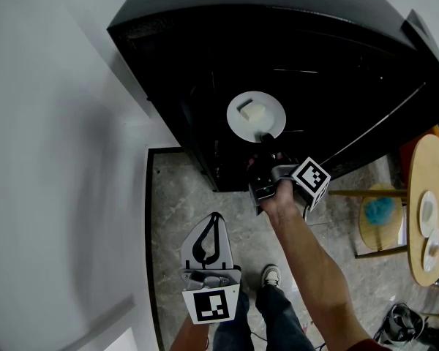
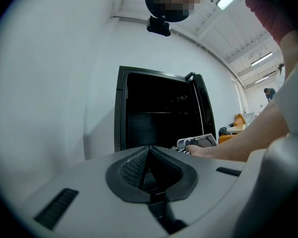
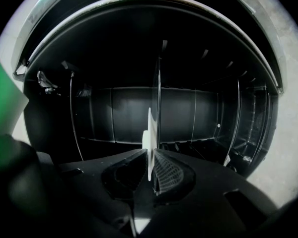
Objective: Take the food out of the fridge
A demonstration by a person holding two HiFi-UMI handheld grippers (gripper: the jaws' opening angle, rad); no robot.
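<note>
While reaching level into the open black fridge [image 1: 205, 64] in the head view, grips the near rim of the round white plate [image 1: 238, 123] with the right gripper [image 1: 265, 139], fingers clamped on it. Carries a pale block of food [image 1: 253, 112] near its middle, straight ahead of those fingers and deeper inside. Holds the left gripper [image 1: 216, 219] low over the grey stone floor [image 1: 175, 196], well apart from the plate, so clearly the farther of the two.

Left gripper view: fingers [image 2: 134, 170] pressed together on nothing, pointing toward the fridge [image 2: 159, 113].

Right gripper view: plate [image 3: 150, 128] edge-on as a thin upright sliver, pinched between the fingers [image 3: 169, 172]. Probably calls for a straight, level pull back along the fingers' own line, out of the dark fridge interior [image 3: 114, 108].
</note>
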